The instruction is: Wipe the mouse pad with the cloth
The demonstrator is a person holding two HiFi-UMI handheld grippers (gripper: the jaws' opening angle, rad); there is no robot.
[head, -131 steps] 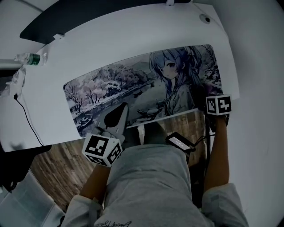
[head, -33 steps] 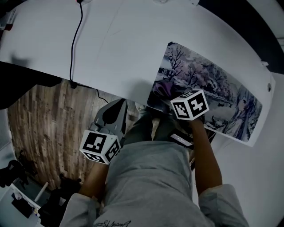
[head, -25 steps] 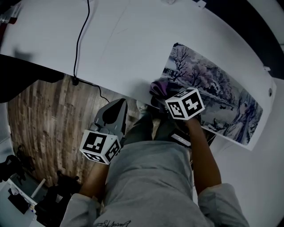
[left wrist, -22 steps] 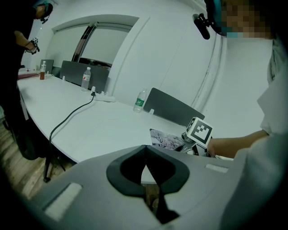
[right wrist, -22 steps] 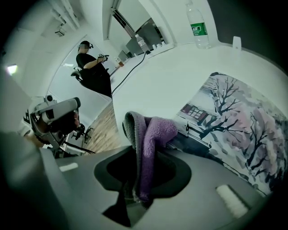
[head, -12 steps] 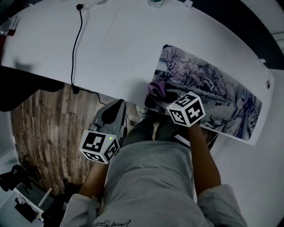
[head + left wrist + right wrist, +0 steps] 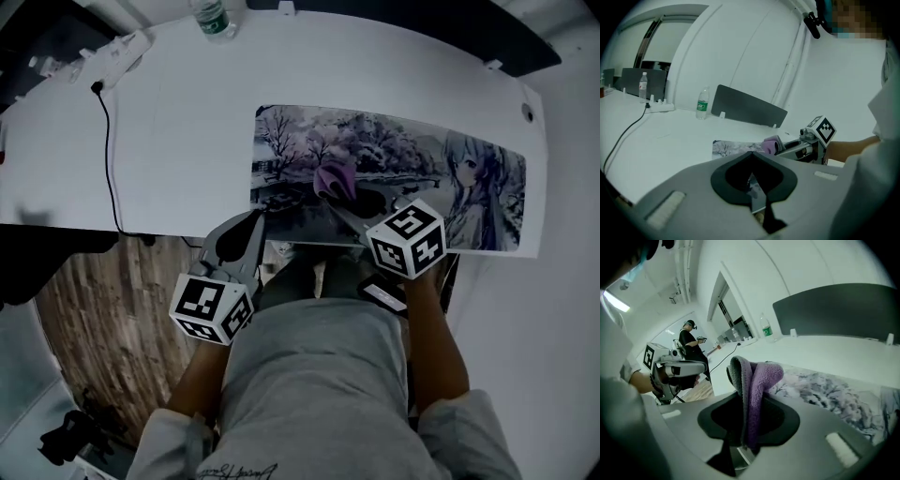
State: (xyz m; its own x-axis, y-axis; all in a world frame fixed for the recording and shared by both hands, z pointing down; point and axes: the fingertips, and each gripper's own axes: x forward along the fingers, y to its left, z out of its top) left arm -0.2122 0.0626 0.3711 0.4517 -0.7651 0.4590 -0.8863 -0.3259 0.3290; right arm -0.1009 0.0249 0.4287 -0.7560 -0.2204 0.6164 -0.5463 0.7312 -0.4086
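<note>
A long mouse pad (image 7: pixel 422 159) printed with snowy trees and an anime girl lies on the white desk (image 7: pixel 169 141). My right gripper (image 7: pixel 345 194) is shut on a folded purple cloth (image 7: pixel 335 177), which rests on the pad's left part near its front edge. In the right gripper view the cloth (image 7: pixel 752 380) stands up between the jaws, with the pad (image 7: pixel 825 392) beyond it. My left gripper (image 7: pixel 256 220) is shut and holds nothing, hovering at the desk's front edge by the pad's near left corner. The left gripper view shows the pad (image 7: pixel 733 147), the cloth (image 7: pixel 770 144) and the right gripper (image 7: pixel 785 146).
A water bottle (image 7: pixel 211 17) and a power strip (image 7: pixel 103 58) with a black cable (image 7: pixel 111 159) sit at the desk's far left. A dark divider panel (image 7: pixel 750 107) runs along the back edge. Wooden floor (image 7: pixel 112 309) lies below the front edge. A person (image 7: pixel 691 341) stands far off.
The right gripper has carried the cloth from the pad's left near corner further right along the pad. The head view has swung. The left gripper stays put.
</note>
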